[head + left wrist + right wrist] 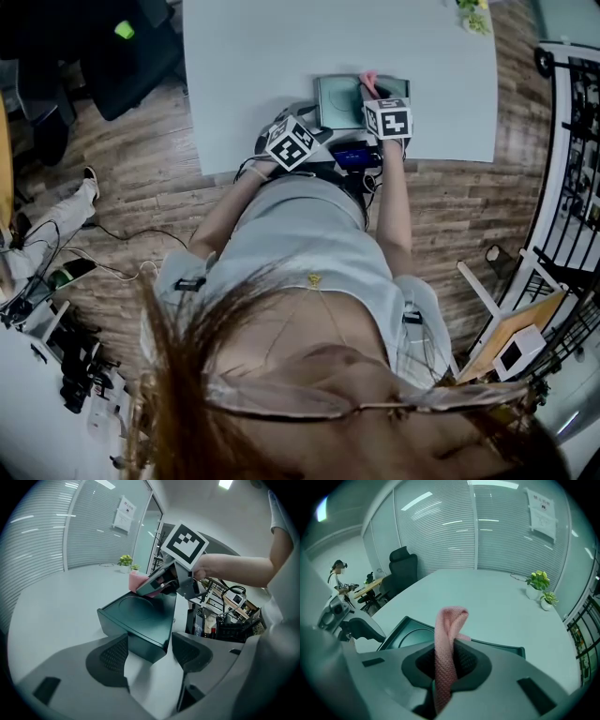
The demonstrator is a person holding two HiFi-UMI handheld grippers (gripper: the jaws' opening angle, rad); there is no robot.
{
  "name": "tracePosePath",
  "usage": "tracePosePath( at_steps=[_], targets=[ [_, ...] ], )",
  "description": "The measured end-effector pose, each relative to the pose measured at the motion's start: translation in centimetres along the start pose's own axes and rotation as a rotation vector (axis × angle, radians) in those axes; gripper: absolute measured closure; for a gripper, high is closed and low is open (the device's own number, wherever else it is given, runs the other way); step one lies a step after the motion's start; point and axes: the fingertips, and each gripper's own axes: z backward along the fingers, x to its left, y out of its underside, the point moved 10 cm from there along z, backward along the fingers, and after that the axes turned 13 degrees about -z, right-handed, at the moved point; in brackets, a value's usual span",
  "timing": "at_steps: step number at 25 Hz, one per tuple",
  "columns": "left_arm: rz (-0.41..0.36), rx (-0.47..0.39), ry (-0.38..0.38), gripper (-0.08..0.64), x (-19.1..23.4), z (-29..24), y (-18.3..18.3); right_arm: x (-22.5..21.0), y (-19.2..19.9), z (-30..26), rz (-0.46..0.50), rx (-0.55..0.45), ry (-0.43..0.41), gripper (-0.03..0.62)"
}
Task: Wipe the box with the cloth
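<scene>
Since the box (336,101) sits at the desk's (262,56) near edge, mid-width, the head view has both tools on it: left gripper (314,124) at its near left corner, right gripper (368,92) over its right side with the cloth (368,79).

Left gripper view: jaws partly apart, straddling the box's near corner, no firm clamp visible. I'd close them before pushing.

Right gripper view: jaws pinched on the pink cloth, fold poking past the tips above the lid. I'd tip down so the fold lies flat, then sweep with light pressure, else the box probably skids.
</scene>
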Motion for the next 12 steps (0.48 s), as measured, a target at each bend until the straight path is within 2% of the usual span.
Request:
tracePosePath(
  at_steps=[12],
  targets=[
    [-0.011,0.01,-0.01,0.269,0.0,-0.1,0.1,2.2,0.2,-0.9,0.018,0.03,-0.079,0.555]
  ],
)
